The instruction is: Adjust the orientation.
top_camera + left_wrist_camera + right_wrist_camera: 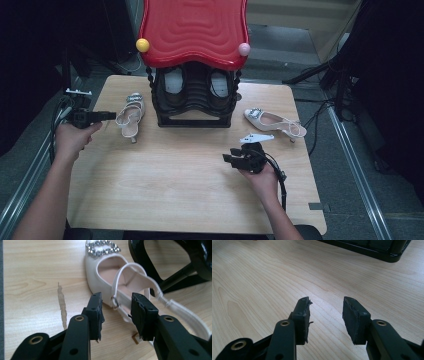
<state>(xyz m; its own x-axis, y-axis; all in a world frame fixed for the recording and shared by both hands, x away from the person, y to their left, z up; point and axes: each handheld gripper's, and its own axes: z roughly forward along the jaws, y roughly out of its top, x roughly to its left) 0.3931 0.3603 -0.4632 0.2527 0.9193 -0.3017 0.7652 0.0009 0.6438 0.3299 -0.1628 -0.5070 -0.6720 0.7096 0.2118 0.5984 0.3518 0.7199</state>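
Note:
A white slingback shoe with a jewelled buckle lies on the wooden table, left of a black shoe rack. My left gripper hovers just left of that shoe with its jaws apart. In the left gripper view the shoe lies on the wood beyond the left gripper, its heel strap showing in the gap, and neither pad presses on it. The matching shoe lies right of the rack. My right gripper is open over bare wood, and the right gripper view shows the right gripper holding nothing.
The rack has a wavy red top with a yellow ball and a pink ball at its corners. Two dark shoes sit inside it. A scratch marks the wood beside the left shoe. Cables trail off both table sides.

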